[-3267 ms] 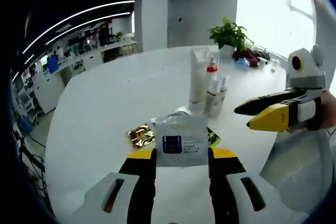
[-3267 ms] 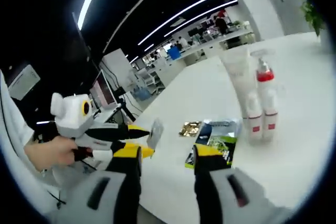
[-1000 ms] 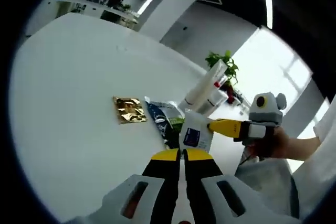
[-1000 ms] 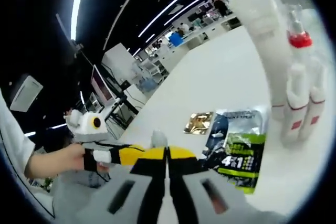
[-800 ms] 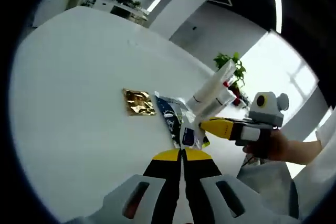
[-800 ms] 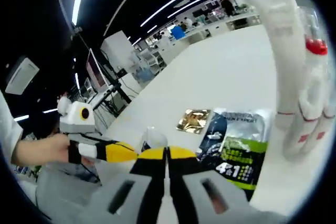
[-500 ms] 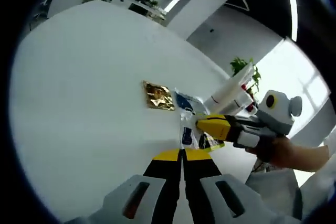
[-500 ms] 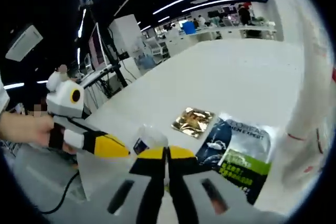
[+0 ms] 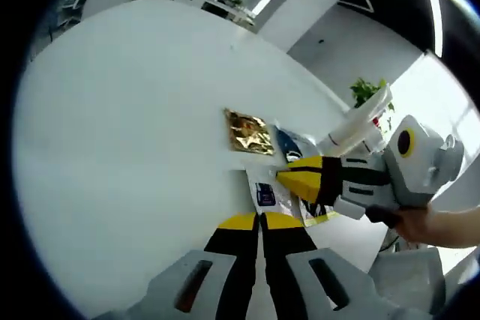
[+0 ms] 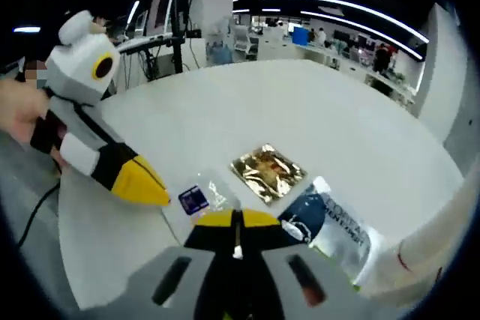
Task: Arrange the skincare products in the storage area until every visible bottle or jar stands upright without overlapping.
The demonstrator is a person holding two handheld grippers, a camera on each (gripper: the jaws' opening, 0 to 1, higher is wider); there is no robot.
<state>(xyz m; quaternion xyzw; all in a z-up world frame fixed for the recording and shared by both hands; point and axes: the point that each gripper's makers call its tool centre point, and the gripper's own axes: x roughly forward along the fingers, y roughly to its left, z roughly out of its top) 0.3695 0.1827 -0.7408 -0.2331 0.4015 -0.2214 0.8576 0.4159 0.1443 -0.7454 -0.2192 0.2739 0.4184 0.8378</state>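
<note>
- The left tool has its yellow-tipped jaws pressed together on the near edge of a small white sachet with a dark blue label, which lies flat on the round white desk.
- The right tool comes into the left gripper view from the right, held by a person's hand; its yellow tip rests at the sachet's far edge.
- In the right gripper view the right tool also has its jaws closed together, over the small white sachet; whether they pinch it I cannot tell.
- The left tool points at the sachet from the left in that view, its tip just beside the blue label.
- A crinkled gold foil sachet lies on the desk just beyond the white sachet.
- A dark blue and white pouch lies flat beside the gold sachet.
- A tall white tube stands beyond the pouch.
</note>
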